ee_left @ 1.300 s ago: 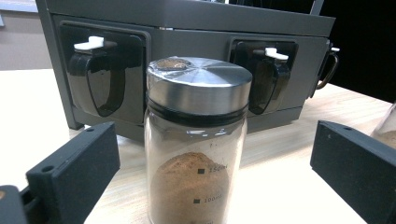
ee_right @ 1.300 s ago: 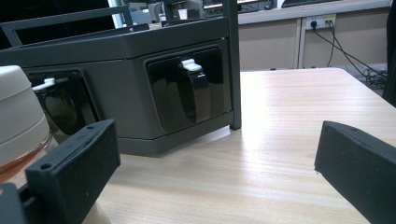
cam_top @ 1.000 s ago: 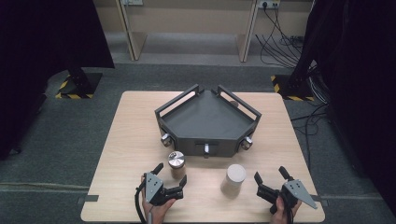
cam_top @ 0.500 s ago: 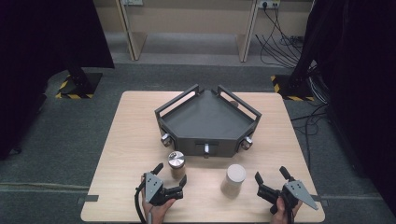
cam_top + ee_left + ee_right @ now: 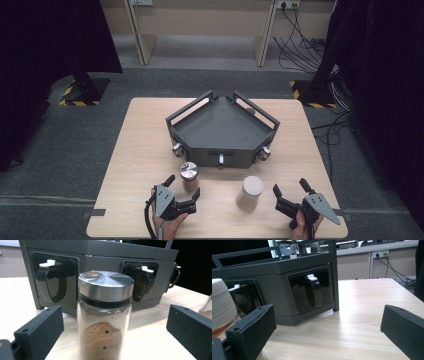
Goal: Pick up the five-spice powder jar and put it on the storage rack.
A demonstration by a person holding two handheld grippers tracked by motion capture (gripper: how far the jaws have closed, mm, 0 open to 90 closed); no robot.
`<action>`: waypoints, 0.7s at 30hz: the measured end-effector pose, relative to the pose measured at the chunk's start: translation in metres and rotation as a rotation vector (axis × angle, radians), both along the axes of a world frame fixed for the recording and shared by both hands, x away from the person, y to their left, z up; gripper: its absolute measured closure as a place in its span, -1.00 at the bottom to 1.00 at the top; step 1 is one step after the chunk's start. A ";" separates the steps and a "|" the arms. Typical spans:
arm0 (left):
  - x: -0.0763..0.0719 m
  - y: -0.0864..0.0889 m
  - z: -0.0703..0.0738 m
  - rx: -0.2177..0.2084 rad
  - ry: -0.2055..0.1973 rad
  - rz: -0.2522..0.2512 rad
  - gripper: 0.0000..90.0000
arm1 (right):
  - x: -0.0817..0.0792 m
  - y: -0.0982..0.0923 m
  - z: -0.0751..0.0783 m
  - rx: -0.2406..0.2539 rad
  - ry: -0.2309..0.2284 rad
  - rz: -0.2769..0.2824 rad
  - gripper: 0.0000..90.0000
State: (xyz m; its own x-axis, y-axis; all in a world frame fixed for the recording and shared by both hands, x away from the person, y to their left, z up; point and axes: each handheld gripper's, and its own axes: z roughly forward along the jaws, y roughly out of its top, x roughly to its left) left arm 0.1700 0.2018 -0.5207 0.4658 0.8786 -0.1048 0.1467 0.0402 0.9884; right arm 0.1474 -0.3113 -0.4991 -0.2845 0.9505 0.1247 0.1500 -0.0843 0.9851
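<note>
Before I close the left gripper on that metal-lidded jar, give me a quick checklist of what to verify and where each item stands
1. Left gripper open: ok, both jaws stand spread.
2. Metal-lidded jar centred between the jaws: ok in the left gripper view, with a gap on each side.
3. Jar upright on the table: ok, lid level, brown powder settled at the bottom.
4. Lid seated: looks ok; how tight, cannot tell.
5. Space from the grey rack behind: ok, the jar stands apart from it.
6. Right gripper and white-lidded jar out of the way: ok, off to the right, gripper open.
</note>
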 end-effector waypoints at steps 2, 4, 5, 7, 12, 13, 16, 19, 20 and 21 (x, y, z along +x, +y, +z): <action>0.002 -0.001 0.001 0.003 0.006 -0.004 -0.99 | 0.000 0.000 0.000 0.003 0.001 -0.002 -0.99; 0.002 -0.002 0.002 0.009 0.007 -0.005 -0.99 | 0.000 -0.001 0.000 0.004 0.003 -0.003 -0.99; 0.004 -0.001 0.003 0.009 0.012 -0.011 -0.99 | 0.000 -0.001 0.000 0.007 0.004 -0.003 -0.99; 0.005 -0.001 0.003 0.011 0.014 -0.014 -0.99 | 0.001 -0.001 -0.001 0.011 0.004 0.000 -0.99; 0.010 -0.004 0.005 0.008 0.032 -0.002 -0.99 | 0.001 -0.002 -0.001 0.015 0.005 0.003 -0.99; 0.011 -0.006 0.006 0.010 0.033 0.003 -0.99 | 0.001 -0.002 -0.001 0.015 0.006 0.003 -0.99; 0.015 -0.008 0.007 0.013 0.044 0.010 -0.97 | 0.001 -0.002 -0.001 0.018 0.006 0.005 -0.99; 0.019 -0.010 0.009 0.012 0.058 0.011 -0.96 | 0.002 -0.003 -0.001 0.026 0.008 0.009 -0.99; 0.020 -0.011 0.010 0.014 0.060 0.010 -0.95 | 0.002 -0.004 -0.001 0.027 0.011 0.009 -0.98; 0.021 -0.012 0.011 0.023 0.061 0.010 -0.94 | 0.002 -0.004 -0.001 0.028 0.012 0.011 -0.98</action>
State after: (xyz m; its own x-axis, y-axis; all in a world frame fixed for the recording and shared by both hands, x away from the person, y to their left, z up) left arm 0.1911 0.1899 -0.5101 0.4502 0.8858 -0.1129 0.2065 0.0197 0.9782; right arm 0.1493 -0.3154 -0.5004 -0.2933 0.9434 0.1545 0.1625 -0.1101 0.9805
